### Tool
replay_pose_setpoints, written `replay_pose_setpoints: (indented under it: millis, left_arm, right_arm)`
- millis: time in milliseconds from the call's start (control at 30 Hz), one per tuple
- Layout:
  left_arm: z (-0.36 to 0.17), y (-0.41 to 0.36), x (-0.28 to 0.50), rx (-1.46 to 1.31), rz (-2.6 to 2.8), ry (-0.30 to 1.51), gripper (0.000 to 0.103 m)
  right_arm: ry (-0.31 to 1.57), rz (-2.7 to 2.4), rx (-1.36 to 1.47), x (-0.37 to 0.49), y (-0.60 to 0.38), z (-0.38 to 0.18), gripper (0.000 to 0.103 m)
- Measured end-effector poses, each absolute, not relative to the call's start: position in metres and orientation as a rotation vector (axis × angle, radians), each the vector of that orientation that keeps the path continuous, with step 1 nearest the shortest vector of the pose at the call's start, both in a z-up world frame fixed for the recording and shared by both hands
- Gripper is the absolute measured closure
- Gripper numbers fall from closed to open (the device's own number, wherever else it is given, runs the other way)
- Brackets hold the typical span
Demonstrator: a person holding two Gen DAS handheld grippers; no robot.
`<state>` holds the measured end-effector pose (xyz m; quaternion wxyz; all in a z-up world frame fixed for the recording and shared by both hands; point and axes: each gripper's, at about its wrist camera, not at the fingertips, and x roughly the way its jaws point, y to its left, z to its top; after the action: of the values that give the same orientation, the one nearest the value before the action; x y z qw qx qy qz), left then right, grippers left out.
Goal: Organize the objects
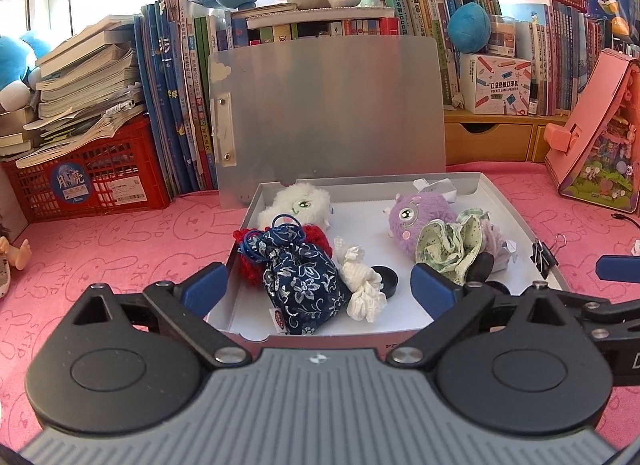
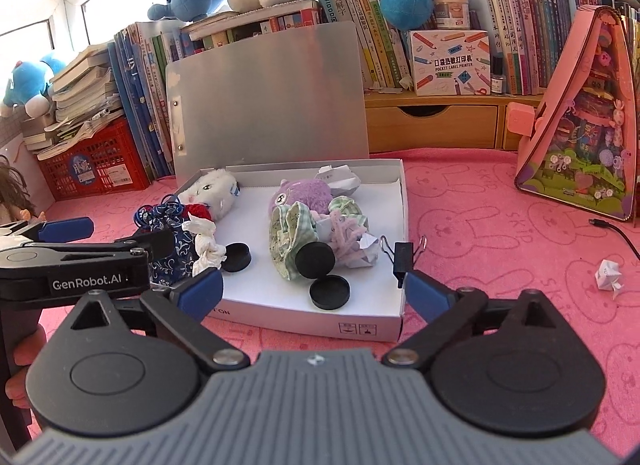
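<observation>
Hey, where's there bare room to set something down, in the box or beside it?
Inside the white box, the floor is bare at the back between the white plush and purple plush, and at the front between the black discs. The left and middle are crowded. The pink cloth right of the box is open up to the paper star.

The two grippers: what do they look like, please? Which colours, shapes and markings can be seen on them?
Both look alike. The left gripper has blue fingertips on black linkage bars with silver rivets, two round black housings and a grey ribbed body. The right gripper is built the same way. In the right wrist view, the left gripper's black side bears white lettering, "GenRobot.AI". No cables or sleeves are visible.
</observation>
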<state>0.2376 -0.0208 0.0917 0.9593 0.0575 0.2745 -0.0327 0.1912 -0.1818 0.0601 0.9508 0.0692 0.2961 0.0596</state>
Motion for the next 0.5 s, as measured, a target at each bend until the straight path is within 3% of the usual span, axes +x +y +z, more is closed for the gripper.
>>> replay_pose_setpoints:
  millis: [500]
  left_arm:
    - [0.087, -0.014, 0.200, 0.079, -0.069, 0.553, 0.003]
  right_arm:
    - [0.599, 0.096, 0.083, 0.160, -0.176, 0.052, 0.000]
